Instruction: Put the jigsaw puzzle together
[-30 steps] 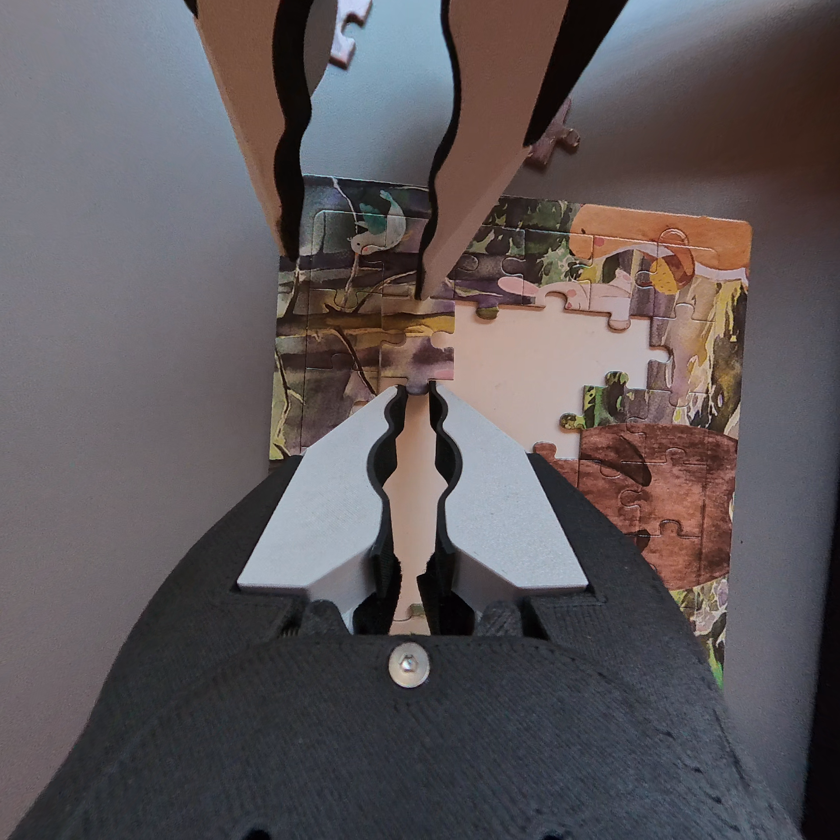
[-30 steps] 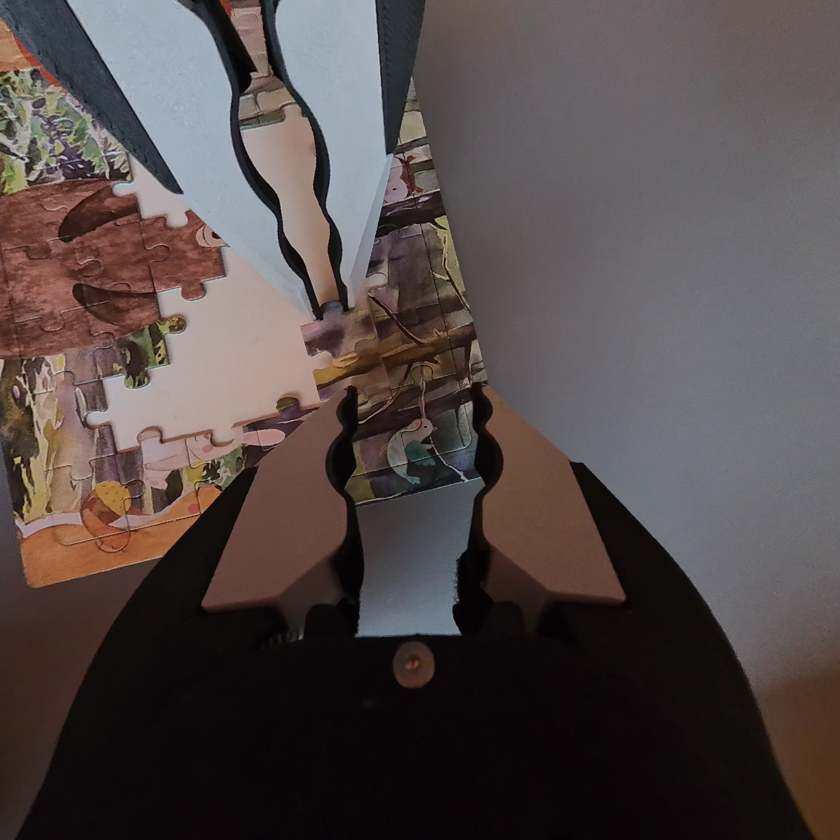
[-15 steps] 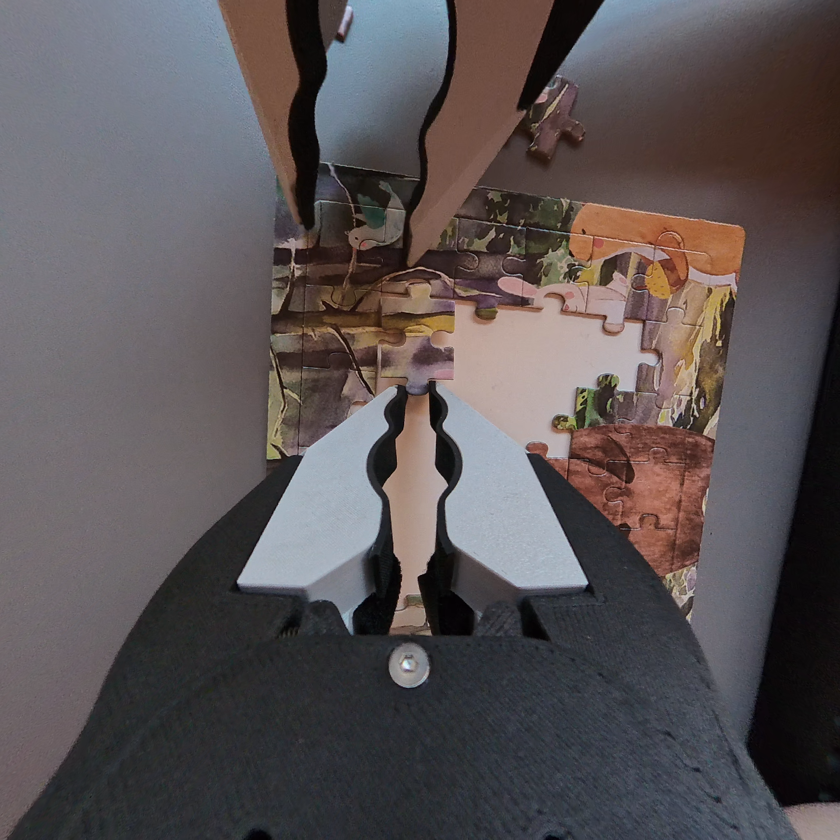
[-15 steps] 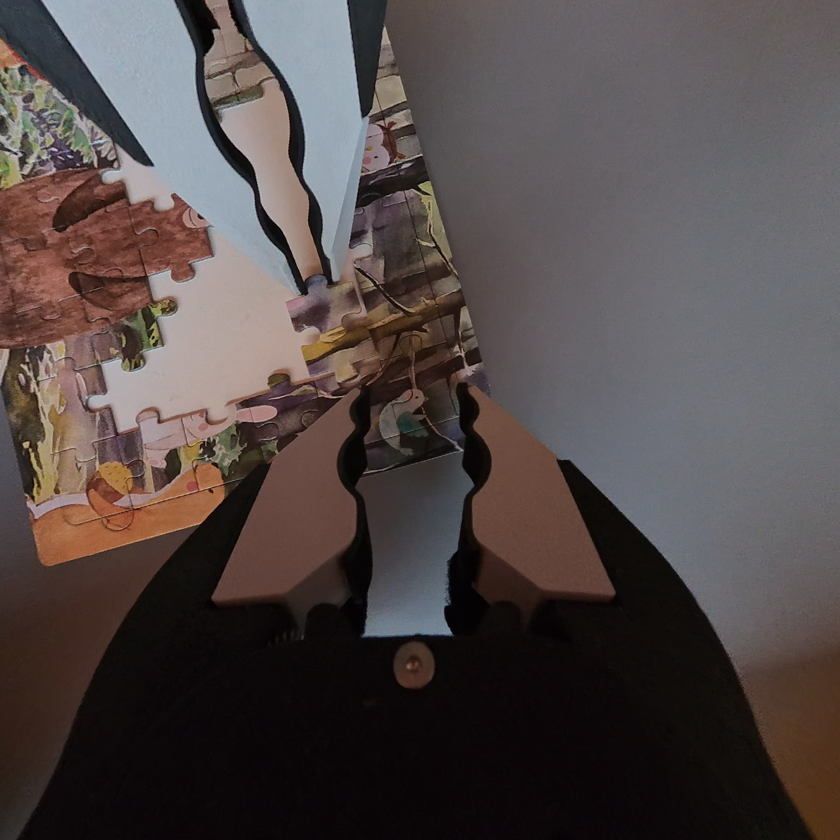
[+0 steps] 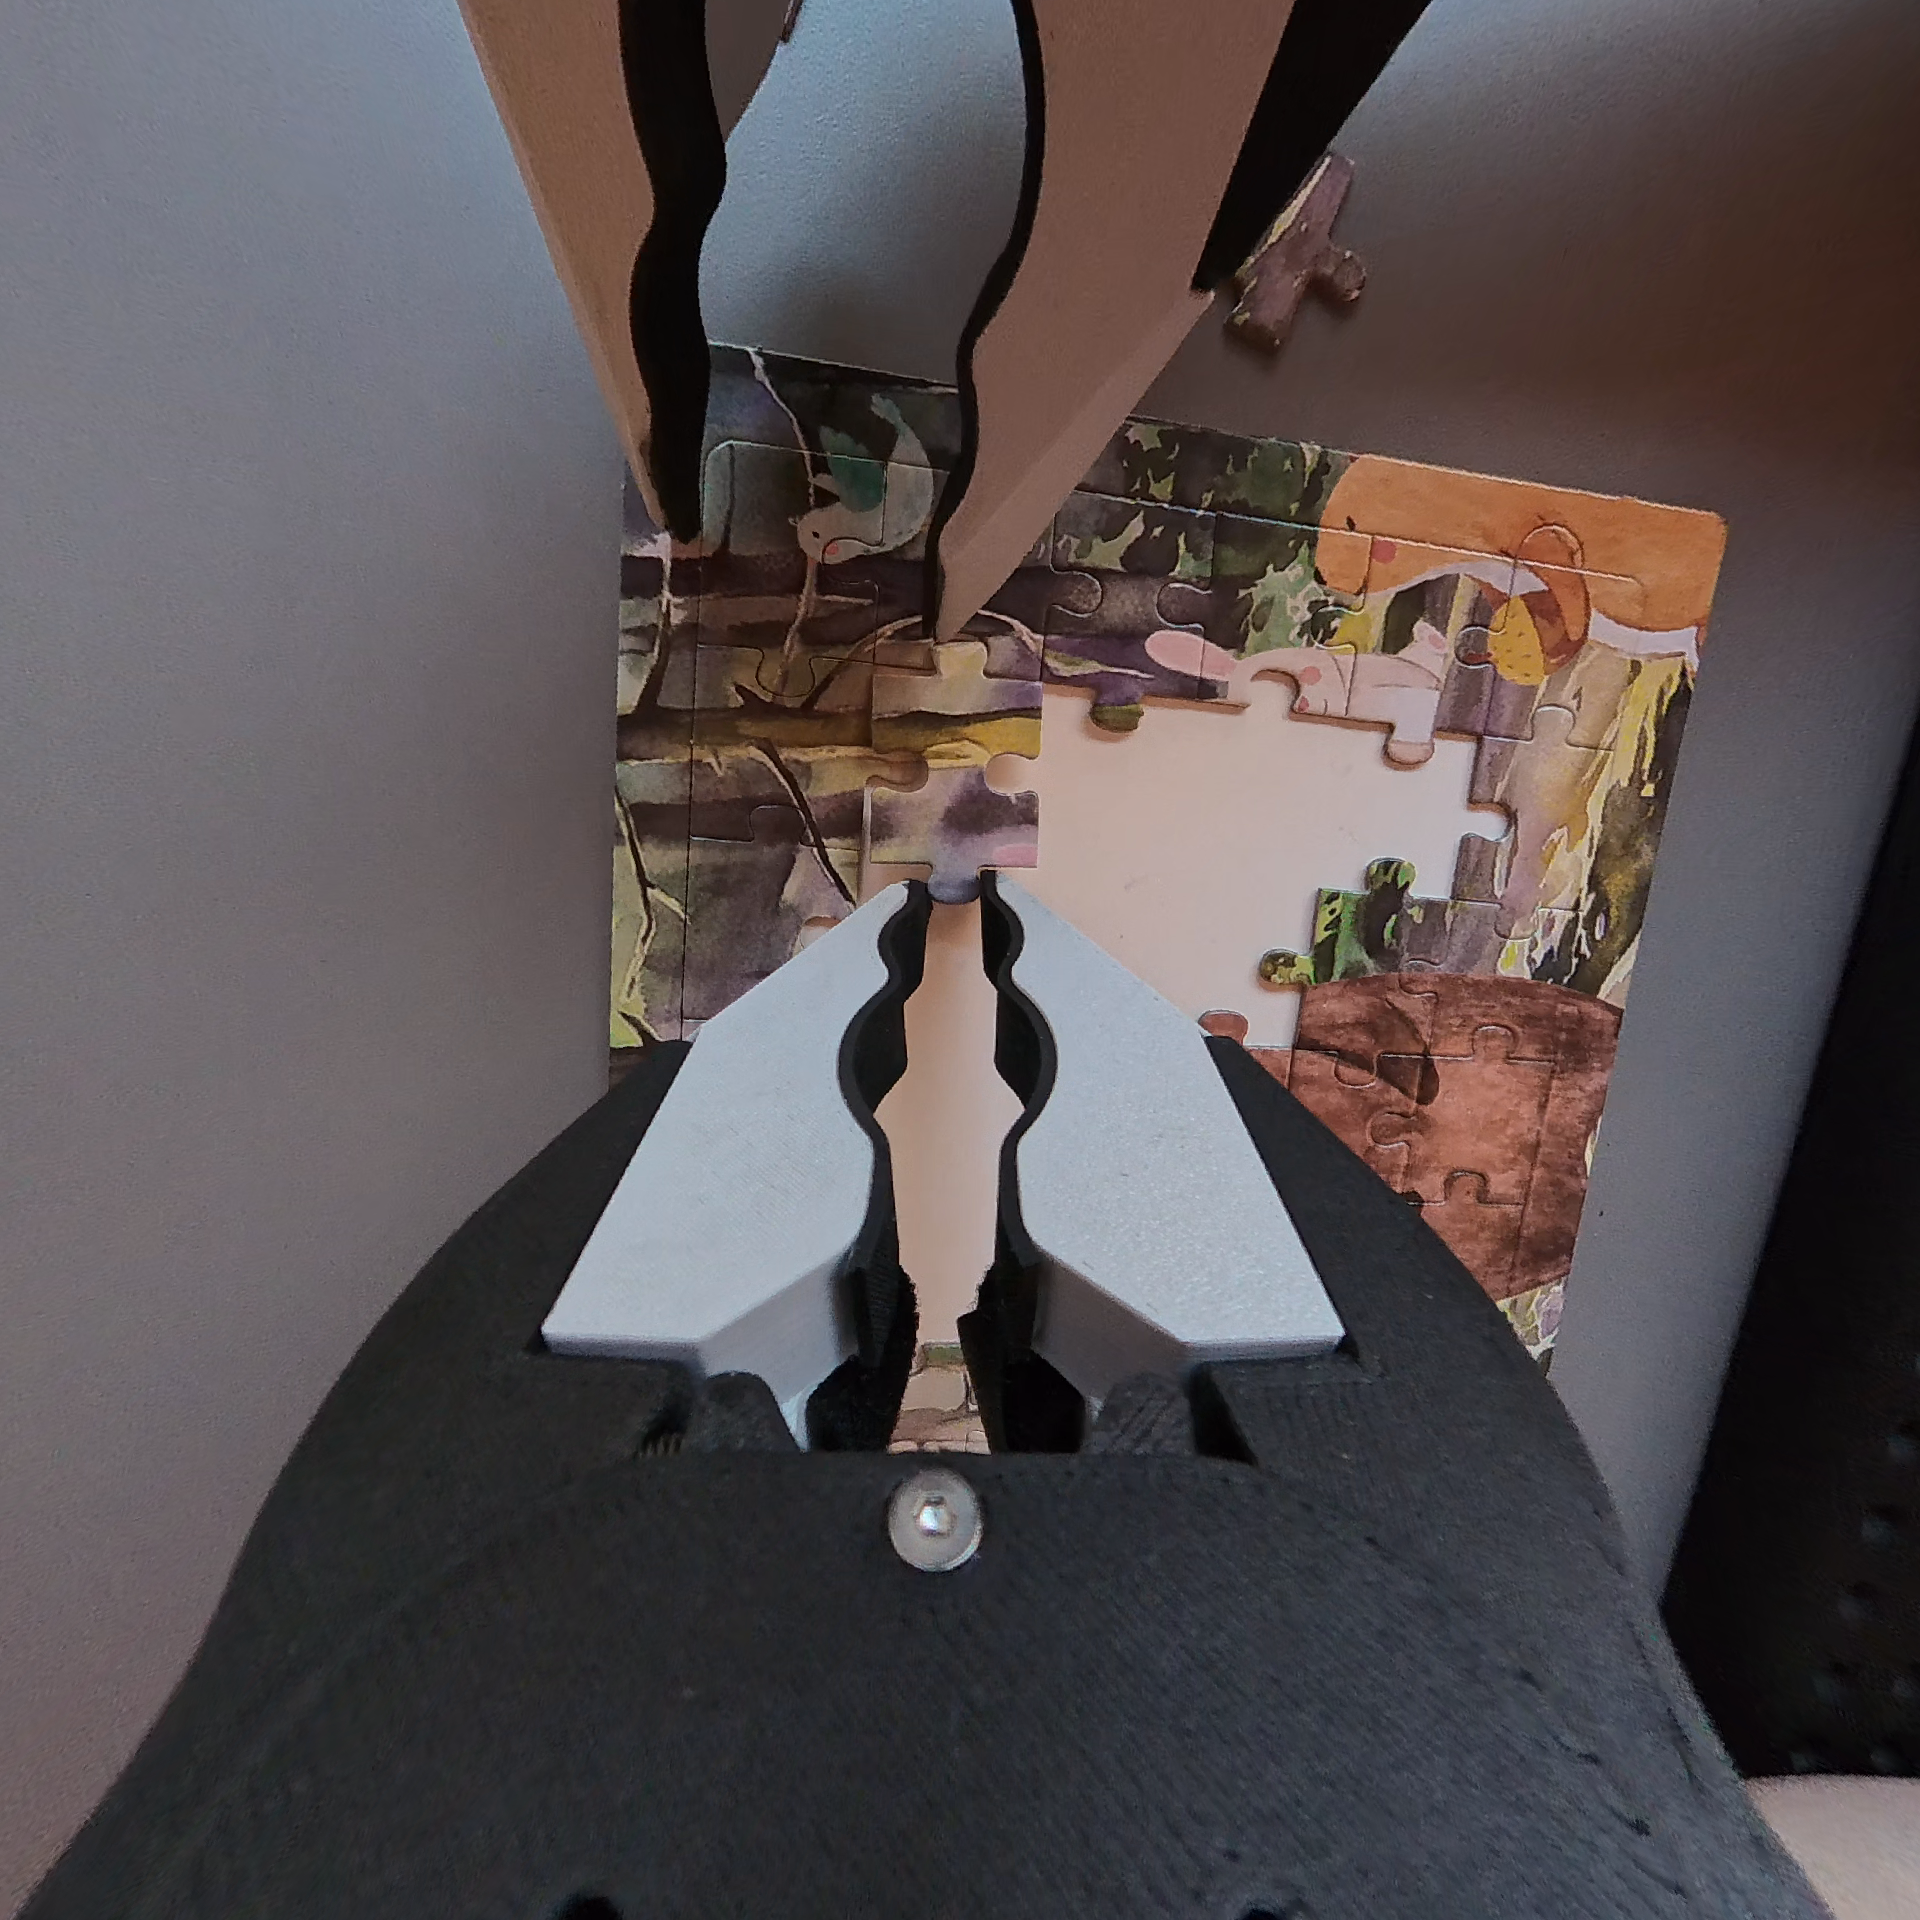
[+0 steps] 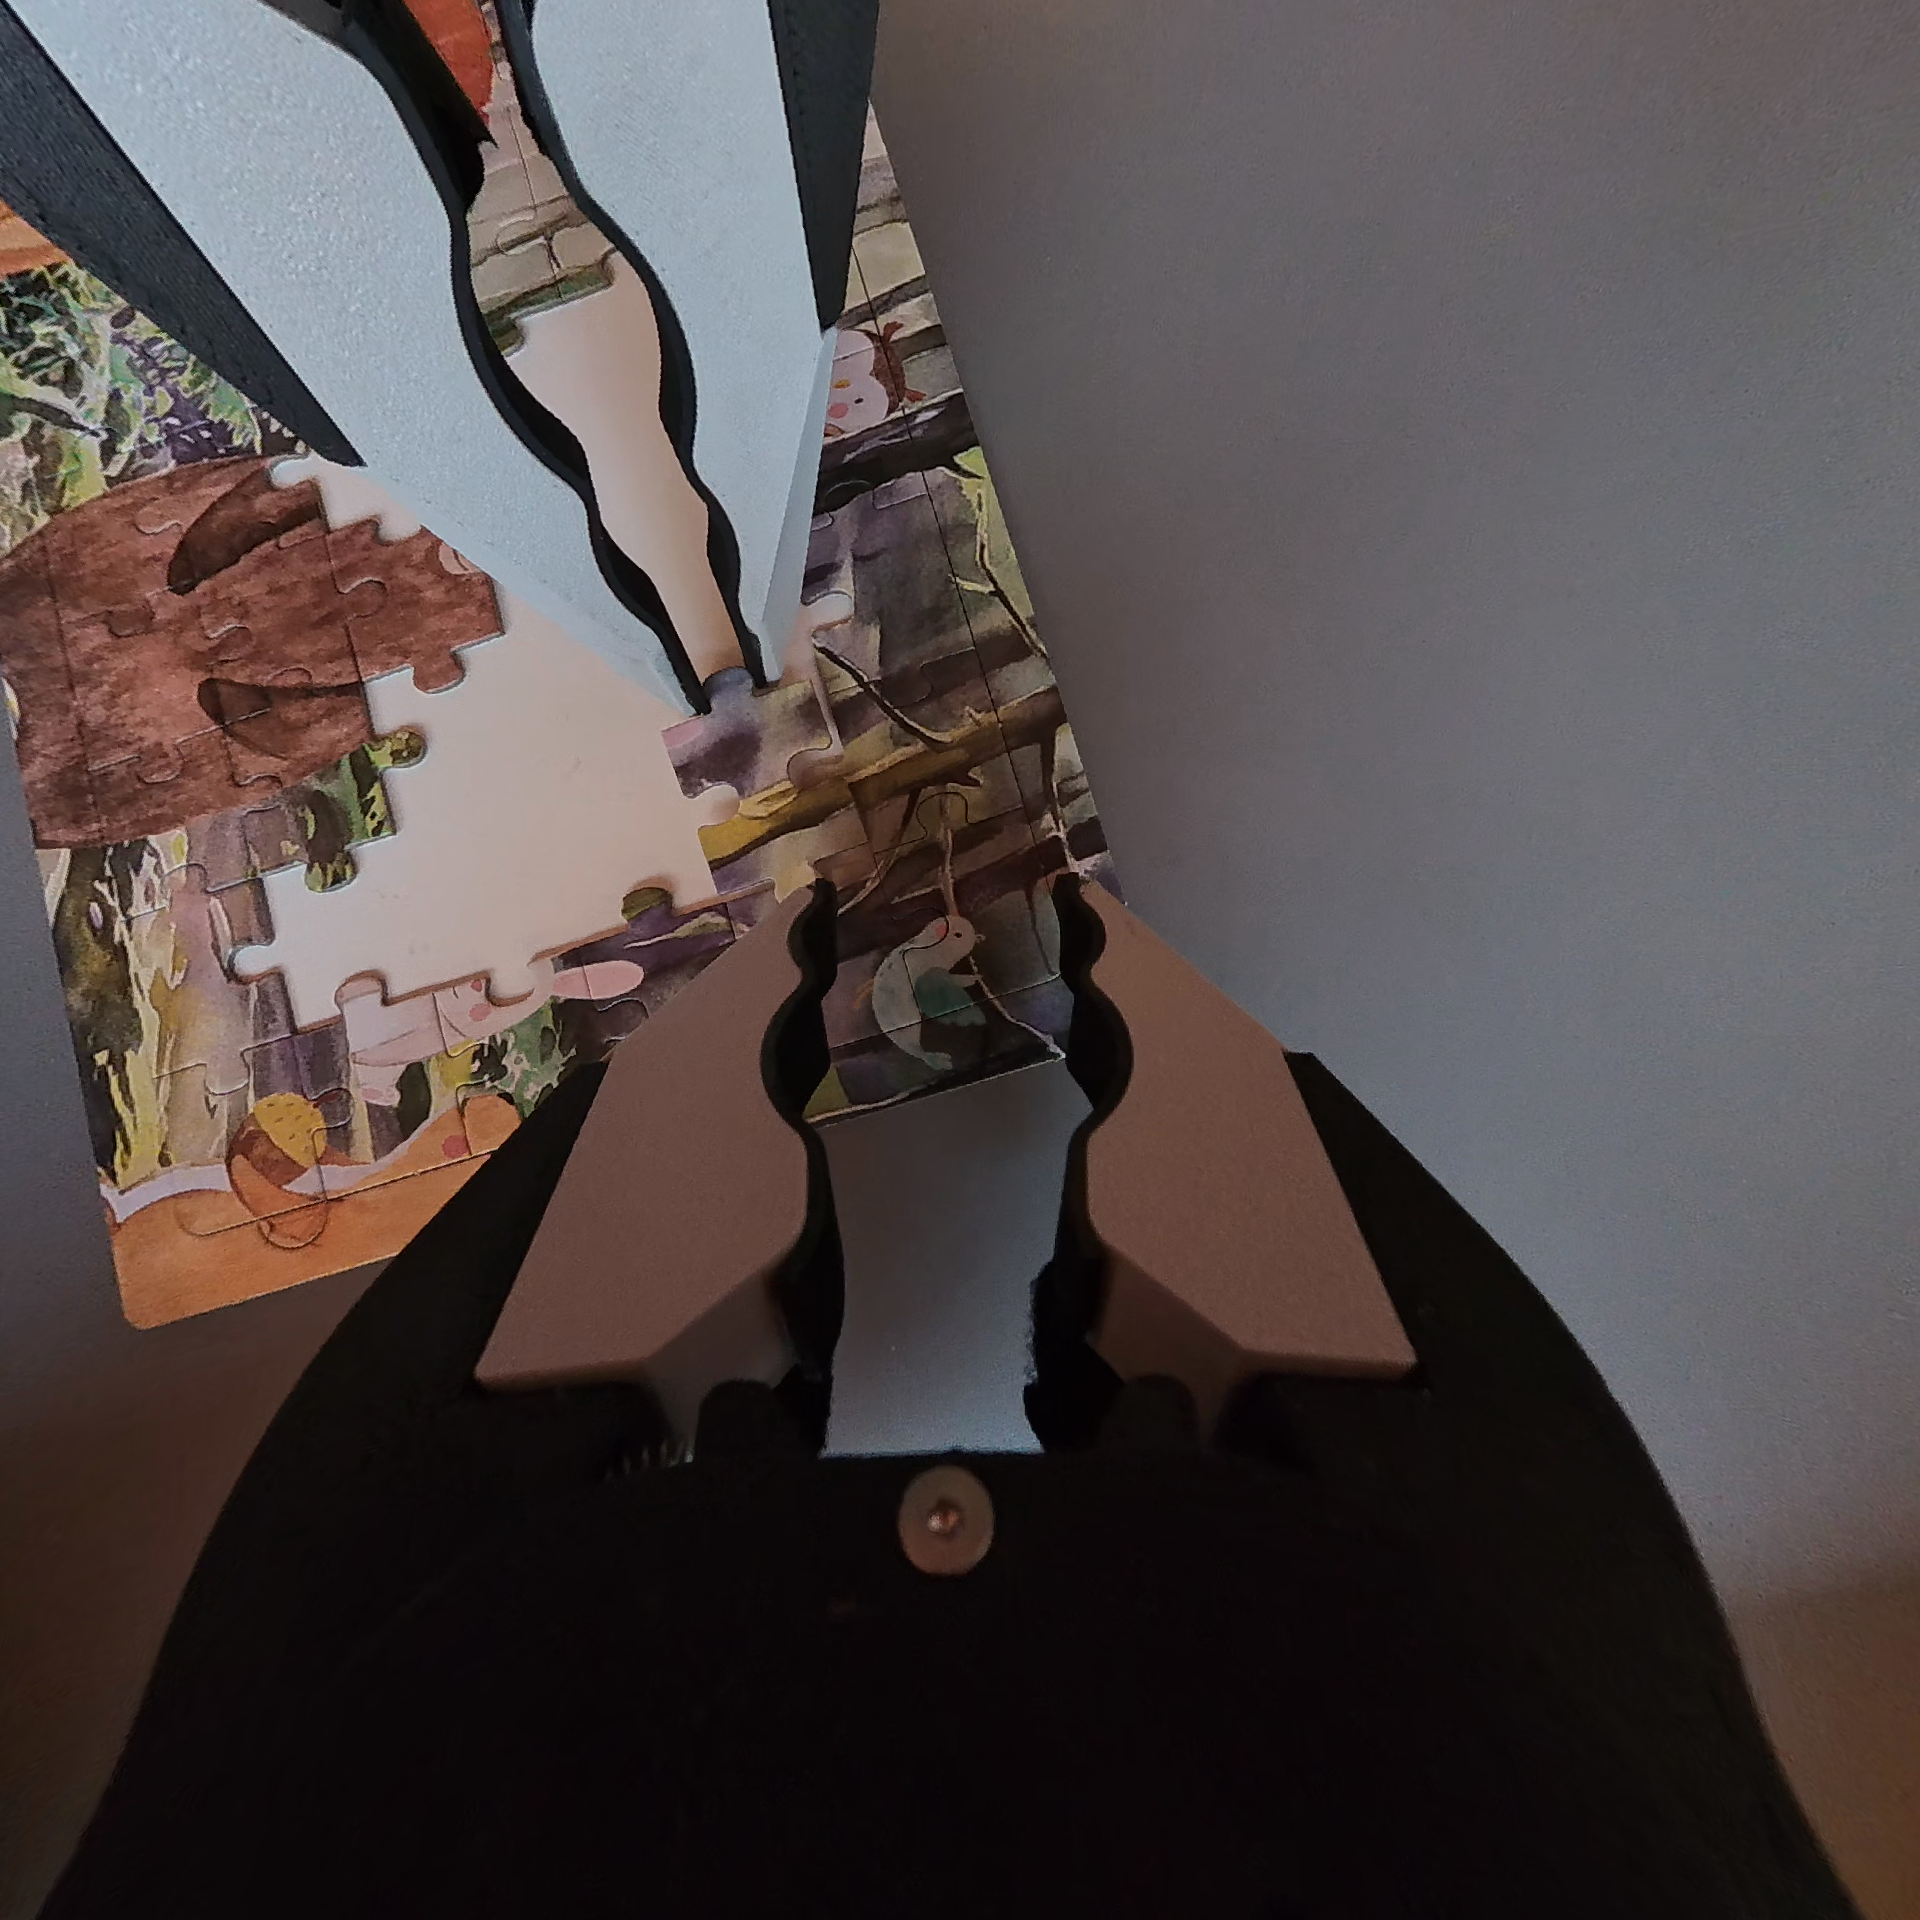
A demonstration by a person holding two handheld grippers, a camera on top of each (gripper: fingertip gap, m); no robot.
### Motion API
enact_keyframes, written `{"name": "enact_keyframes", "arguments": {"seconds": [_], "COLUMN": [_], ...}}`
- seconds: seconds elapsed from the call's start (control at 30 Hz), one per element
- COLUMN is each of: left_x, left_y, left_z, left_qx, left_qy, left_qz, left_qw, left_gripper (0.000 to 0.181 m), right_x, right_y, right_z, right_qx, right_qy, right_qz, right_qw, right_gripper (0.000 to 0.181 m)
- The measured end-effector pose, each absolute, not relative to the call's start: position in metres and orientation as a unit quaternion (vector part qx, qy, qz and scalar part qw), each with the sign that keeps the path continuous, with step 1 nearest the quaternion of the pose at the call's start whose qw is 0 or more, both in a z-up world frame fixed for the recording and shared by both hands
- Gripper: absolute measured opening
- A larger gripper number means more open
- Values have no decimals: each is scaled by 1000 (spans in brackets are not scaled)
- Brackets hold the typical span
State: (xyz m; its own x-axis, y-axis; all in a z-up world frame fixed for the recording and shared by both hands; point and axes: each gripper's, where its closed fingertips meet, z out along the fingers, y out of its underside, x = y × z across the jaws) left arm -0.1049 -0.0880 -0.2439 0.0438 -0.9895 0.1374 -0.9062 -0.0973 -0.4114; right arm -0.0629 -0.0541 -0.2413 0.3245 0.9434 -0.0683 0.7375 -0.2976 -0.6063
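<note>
The grey table (image 5: 260,727) carries the jigsaw puzzle (image 5: 1455,1091), part-built on its board with a bare patch in the middle. The right gripper (image 6: 940,894) hangs released over the bird corner. The left gripper (image 5: 951,883) pinches the tab of a purple piece (image 5: 951,826) at the gap's edge. One loose piece (image 5: 1299,270) lies beyond the board.
</note>
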Motion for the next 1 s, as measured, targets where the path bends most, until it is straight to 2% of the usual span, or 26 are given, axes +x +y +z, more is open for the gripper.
{"name": "enact_keyframes", "arguments": {"seconds": [0.4,1.0], "left_x": [-104,-104], "left_y": [-88,-88], "left_z": [-245,-245], "left_qx": [-713,-716], "left_qy": [670,669], "left_qz": [-175,-170], "left_qw": [106,105], "left_gripper": [8,8], "right_x": [-66,-65], "right_y": [-55,-54], "right_z": [-239,-243], "right_qx": [-779,-771], "right_qy": [-525,-560], "right_qz": [243,183], "right_qw": [241,241], "right_gripper": [46,47]}}
